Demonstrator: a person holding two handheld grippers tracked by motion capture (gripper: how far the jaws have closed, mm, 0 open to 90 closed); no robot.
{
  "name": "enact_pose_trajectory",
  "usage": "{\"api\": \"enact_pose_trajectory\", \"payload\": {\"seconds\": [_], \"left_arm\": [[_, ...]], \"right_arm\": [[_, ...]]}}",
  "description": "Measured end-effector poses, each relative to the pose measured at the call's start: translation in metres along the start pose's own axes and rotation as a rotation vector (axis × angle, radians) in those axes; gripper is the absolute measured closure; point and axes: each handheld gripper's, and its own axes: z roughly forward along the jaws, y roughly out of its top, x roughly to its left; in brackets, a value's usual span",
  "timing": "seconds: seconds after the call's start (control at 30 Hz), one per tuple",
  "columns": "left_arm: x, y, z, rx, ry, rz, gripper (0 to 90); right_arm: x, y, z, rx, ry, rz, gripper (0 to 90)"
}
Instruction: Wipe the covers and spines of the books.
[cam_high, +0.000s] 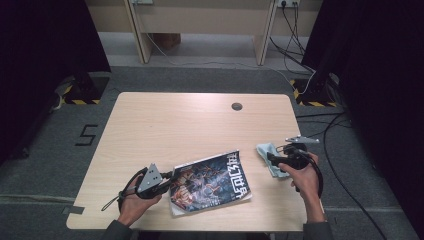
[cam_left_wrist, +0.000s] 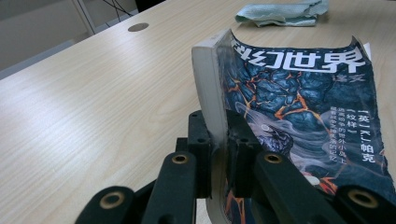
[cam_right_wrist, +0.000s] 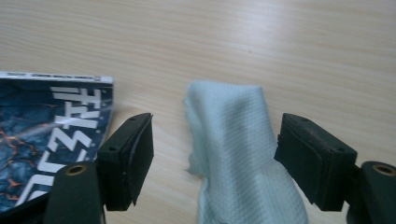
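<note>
A paperback book (cam_high: 212, 182) with a dark blue and orange cover lies at the near middle of the wooden table (cam_high: 200, 125). My left gripper (cam_high: 170, 182) is shut on its left edge; in the left gripper view the jaws (cam_left_wrist: 219, 140) pinch the cover and pages, and the book (cam_left_wrist: 299, 93) curls upward there. A crumpled pale blue cloth (cam_high: 264, 149) rests to the book's right. My right gripper (cam_high: 270, 157) stands open over it. In the right gripper view the cloth (cam_right_wrist: 233, 140) lies between the wide-apart pads (cam_right_wrist: 128, 158), touching neither, with the book's corner (cam_right_wrist: 42, 126) at the left.
A round grey cable hole (cam_high: 237, 106) sits near the table's far edge. Black cables (cam_high: 330, 140) trail over the floor to the right. A pale desk frame (cam_high: 200, 25) stands behind the table, with dark curtains on both sides.
</note>
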Motion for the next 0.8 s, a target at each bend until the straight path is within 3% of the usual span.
{"api": "enact_pose_trajectory", "payload": {"seconds": [0.17,0.43,0.6,0.8], "left_arm": [[0.0,0.0,0.0,-0.001,-0.001,-0.003,81.9],[0.001,0.0,0.0,0.001,-0.004,0.003,81.7],[0.001,0.0,0.0,0.001,-0.002,0.004,81.6],[0.0,0.0,0.0,-0.001,-0.002,0.007,81.5]], "right_arm": [[-0.01,-0.006,0.005,0.041,-0.031,-0.005,31.7],[-0.01,-0.013,0.018,0.088,-0.047,-0.031,37.0],[-0.01,-0.017,0.029,0.113,-0.05,-0.04,35.1],[-0.008,-0.02,0.041,0.165,-0.083,-0.085,36.6]]}}
